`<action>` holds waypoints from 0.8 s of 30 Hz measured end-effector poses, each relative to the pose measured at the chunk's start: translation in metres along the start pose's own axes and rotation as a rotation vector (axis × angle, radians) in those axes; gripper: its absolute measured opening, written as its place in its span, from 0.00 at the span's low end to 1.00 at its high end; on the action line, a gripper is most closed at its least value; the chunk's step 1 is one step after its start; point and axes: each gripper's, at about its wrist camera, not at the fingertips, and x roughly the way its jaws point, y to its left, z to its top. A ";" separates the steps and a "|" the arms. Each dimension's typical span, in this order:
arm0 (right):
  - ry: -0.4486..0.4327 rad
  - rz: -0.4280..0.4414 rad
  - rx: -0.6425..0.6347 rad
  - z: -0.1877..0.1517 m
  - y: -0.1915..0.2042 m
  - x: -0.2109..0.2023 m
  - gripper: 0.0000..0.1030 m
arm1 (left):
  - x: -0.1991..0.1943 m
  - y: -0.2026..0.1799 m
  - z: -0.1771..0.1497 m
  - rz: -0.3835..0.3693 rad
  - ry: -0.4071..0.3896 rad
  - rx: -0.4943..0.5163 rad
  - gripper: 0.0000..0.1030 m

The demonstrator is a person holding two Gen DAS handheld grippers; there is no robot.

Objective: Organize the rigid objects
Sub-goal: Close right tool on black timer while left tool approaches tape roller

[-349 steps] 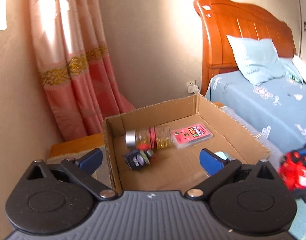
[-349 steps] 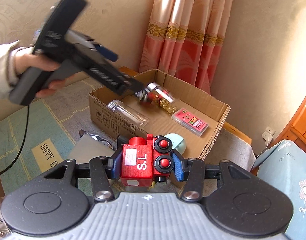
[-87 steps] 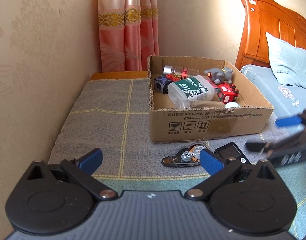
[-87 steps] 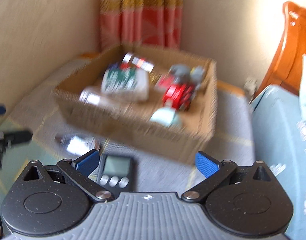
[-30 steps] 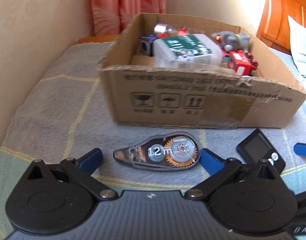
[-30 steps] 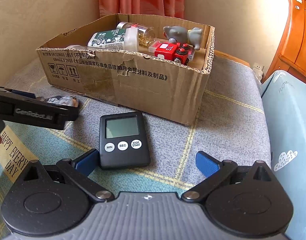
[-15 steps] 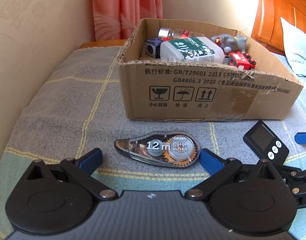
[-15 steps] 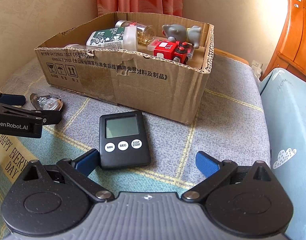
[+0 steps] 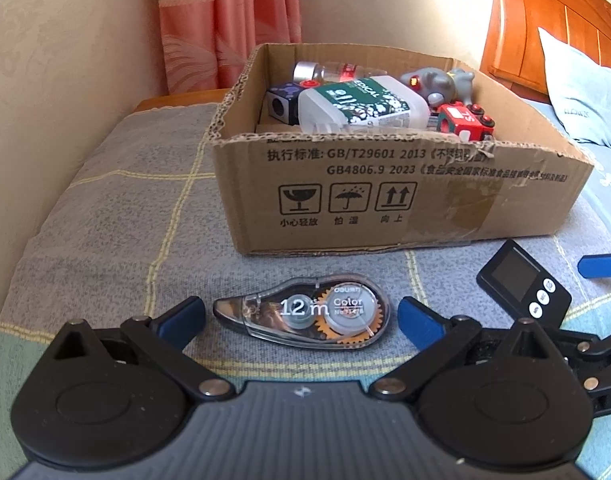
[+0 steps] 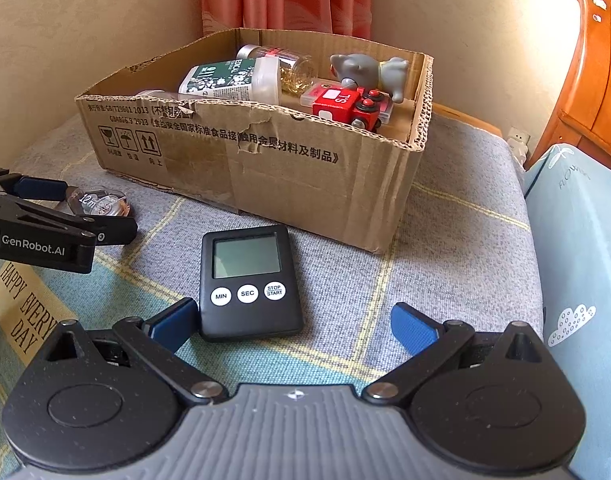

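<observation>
A clear correction-tape dispenser lies on the grey checked cloth, between the spread fingers of my open left gripper. To its right lies a black digital timer. In the right wrist view the timer sits just ahead of my open right gripper, its lower left corner close to the left fingertip. Behind both stands an open cardboard box holding a white bottle, a red toy train, a grey toy animal and a glass jar.
The cloth-covered surface meets the wall on the left, with a pink curtain behind. A bed with blue bedding and wooden headboard lies to the right. The left gripper's arm shows in the right wrist view.
Both grippers have crept forward and lower toward the tape dispenser and the timer. The box contents have not moved.
</observation>
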 end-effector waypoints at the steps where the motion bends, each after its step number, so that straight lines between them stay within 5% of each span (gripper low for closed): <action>1: -0.001 0.003 -0.002 0.000 0.001 0.000 1.00 | 0.000 -0.001 0.000 0.001 0.001 0.000 0.97; 13: -0.030 0.127 -0.140 0.003 0.026 0.006 1.00 | -0.001 -0.002 0.001 -0.001 0.003 0.000 0.95; 24: -0.026 0.130 -0.162 0.015 0.023 0.002 0.67 | -0.001 -0.002 0.002 0.001 0.007 -0.001 0.93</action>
